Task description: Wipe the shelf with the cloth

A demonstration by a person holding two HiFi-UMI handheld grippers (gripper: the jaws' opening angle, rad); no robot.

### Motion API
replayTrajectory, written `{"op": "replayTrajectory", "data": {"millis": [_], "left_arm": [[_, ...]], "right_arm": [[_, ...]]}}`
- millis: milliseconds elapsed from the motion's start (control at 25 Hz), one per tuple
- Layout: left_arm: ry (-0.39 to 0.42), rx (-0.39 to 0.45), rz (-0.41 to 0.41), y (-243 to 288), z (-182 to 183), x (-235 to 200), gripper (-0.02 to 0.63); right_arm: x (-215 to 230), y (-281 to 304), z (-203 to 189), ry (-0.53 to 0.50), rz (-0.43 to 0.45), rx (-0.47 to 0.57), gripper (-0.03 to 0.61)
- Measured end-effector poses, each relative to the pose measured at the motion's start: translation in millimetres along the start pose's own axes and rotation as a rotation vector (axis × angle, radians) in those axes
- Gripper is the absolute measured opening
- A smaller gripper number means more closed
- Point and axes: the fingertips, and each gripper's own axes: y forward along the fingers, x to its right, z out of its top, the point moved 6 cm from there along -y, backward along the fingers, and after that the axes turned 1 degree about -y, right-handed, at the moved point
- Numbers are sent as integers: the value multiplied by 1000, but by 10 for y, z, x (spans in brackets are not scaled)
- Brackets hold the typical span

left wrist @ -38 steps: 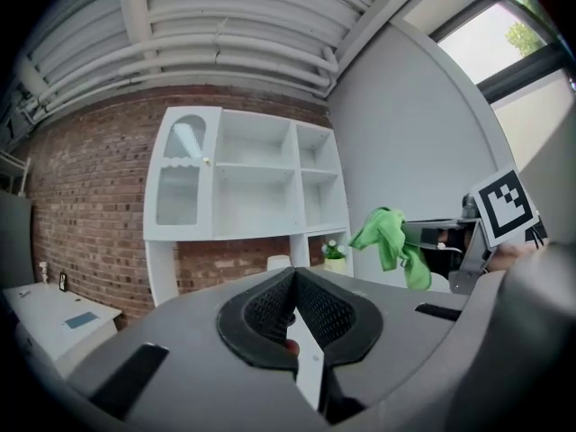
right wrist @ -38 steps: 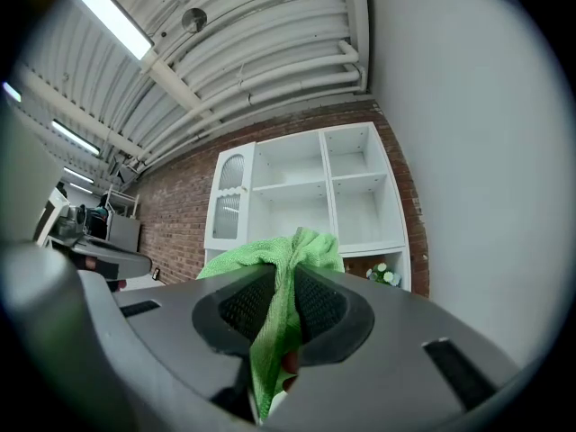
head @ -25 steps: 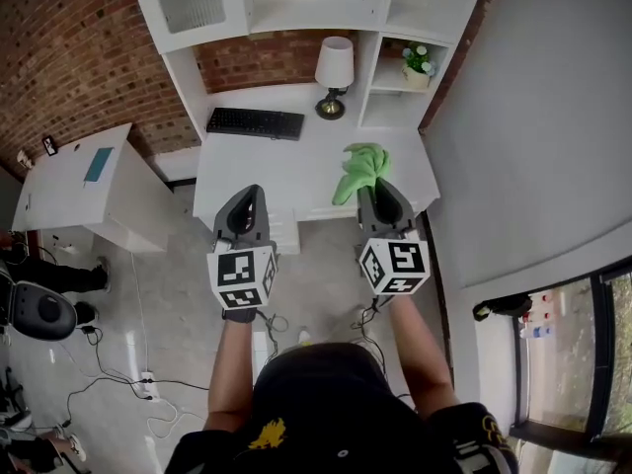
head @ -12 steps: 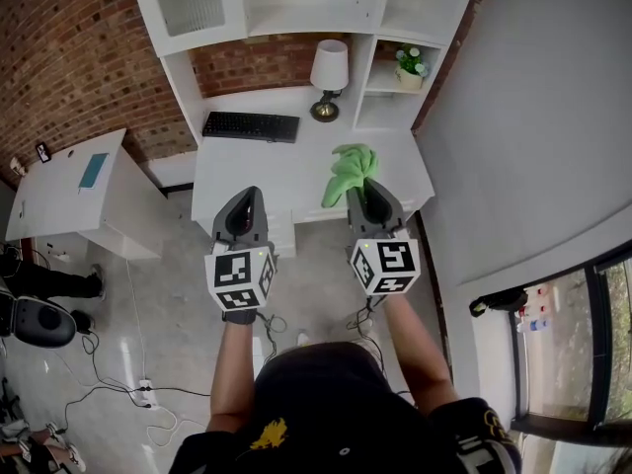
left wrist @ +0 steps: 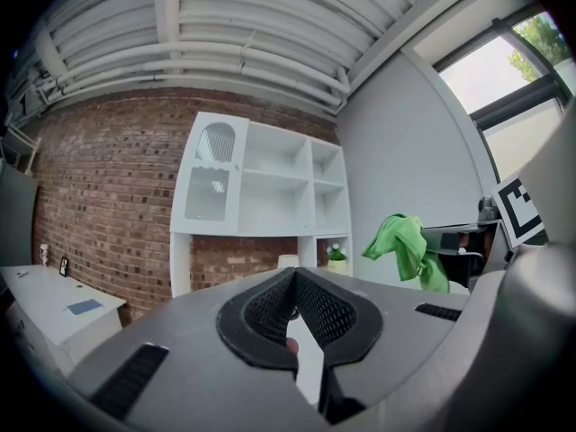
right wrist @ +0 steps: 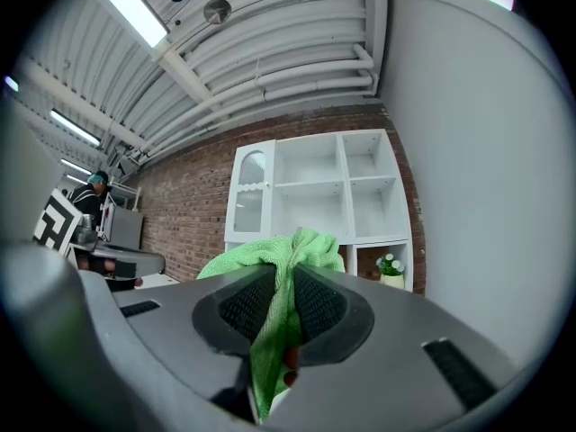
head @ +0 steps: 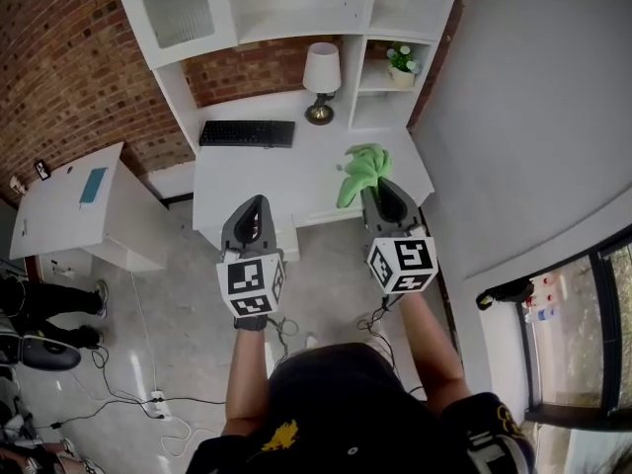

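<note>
R gripper (head: 381, 186): jaws clamped on cloth (head: 361, 169). L gripper (head: 255, 201): jaws together, empty. Advice: reach shelf (head: 296, 28), press cloth flat.

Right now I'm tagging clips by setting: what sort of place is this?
Likely a home-office or studio corner: a white desk with a keyboard and lamp under white shelving, against a brick wall.

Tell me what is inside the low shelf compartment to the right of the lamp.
A small potted plant with white flowers stands there on a board. Under the board I see nothing else. What is behind the pot is covered by it.
</note>
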Motion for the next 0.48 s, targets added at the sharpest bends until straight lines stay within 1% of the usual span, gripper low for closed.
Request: {"op": "replayTrajectory", "data": {"millis": [120, 320, 480], "left_arm": [[6, 5, -10, -2, 25, 21, 17], [10, 38, 5, -47, 58, -14, 17], [5, 31, 7, -61, 31, -10, 17]], "right_arm": [[79, -17, 32, 29, -17, 6, 63], [50, -19, 65, 0, -14, 15, 63], [92, -40, 87, 0, -25, 17, 63]]}}
